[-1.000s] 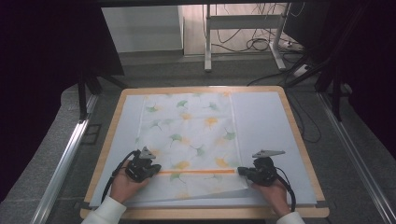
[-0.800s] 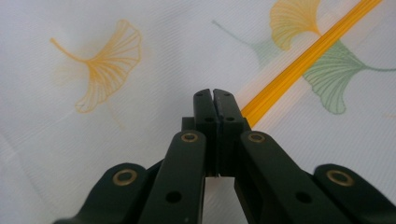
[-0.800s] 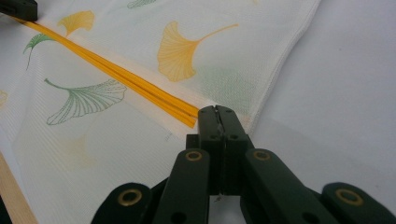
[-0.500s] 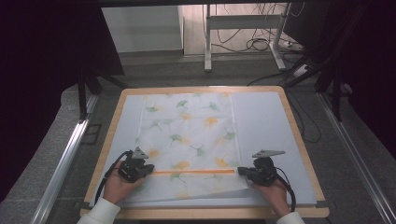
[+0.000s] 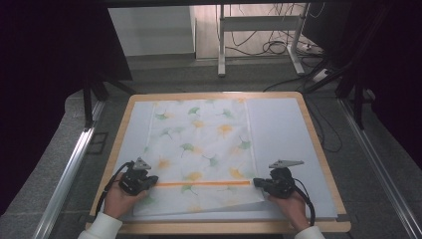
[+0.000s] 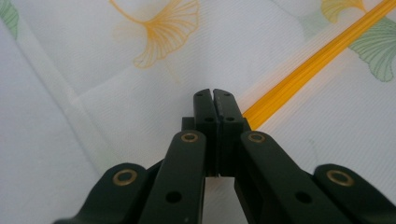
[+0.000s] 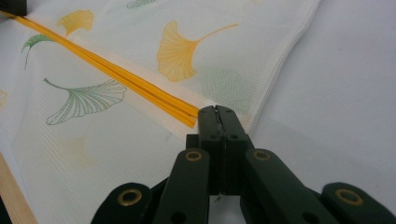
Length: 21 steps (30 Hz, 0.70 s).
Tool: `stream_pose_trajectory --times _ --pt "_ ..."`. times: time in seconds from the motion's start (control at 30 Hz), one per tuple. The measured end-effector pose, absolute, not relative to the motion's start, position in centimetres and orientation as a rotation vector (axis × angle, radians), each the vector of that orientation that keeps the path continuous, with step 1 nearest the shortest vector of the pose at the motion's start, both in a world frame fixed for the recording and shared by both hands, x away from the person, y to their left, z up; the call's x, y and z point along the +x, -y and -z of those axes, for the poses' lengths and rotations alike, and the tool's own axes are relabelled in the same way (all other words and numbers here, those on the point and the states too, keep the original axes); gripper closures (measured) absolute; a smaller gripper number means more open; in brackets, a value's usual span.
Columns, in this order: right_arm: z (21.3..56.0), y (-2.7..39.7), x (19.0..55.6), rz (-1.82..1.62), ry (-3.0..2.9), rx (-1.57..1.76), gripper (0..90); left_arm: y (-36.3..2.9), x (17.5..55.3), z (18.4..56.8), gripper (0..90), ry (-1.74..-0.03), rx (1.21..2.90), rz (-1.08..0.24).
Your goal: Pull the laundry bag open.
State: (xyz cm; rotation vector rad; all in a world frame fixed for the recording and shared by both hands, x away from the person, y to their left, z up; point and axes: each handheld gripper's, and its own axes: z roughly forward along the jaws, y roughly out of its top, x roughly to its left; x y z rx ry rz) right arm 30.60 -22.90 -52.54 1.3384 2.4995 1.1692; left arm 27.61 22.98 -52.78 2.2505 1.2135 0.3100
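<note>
A white cloth (image 5: 204,134) printed with green and orange ginkgo leaves lies on the pale mat of the table (image 5: 283,129). An orange stripe (image 5: 204,183) runs across its near part, between my two grippers. My left gripper (image 5: 153,183) is at the stripe's left end, its jaws shut on the cloth's edge (image 6: 214,93). At the stripe's right end, my right gripper (image 5: 255,182) has its jaws shut on the cloth's corner (image 7: 217,109). The strip of cloth (image 5: 199,201) nearer than the stripe looks doubled over and lies slack toward the table's front edge.
The wooden rim of the table (image 5: 321,154) frames the mat. Metal rails (image 5: 69,169) run along the floor at both sides. A white table frame (image 5: 221,40) and loose cables (image 5: 278,47) stand on the floor beyond the far edge.
My left gripper has slid a little to the left with the cloth's edge. The right gripper has stayed where it was.
</note>
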Motion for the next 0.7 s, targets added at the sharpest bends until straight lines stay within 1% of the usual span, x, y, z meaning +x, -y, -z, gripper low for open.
stream_pose_trajectory --times 0.7 --pt "52.5 22.9 30.6 -1.167 -2.499 1.339 89.5 -25.0 26.9 52.9 90.0 -1.260 2.217 -0.335"
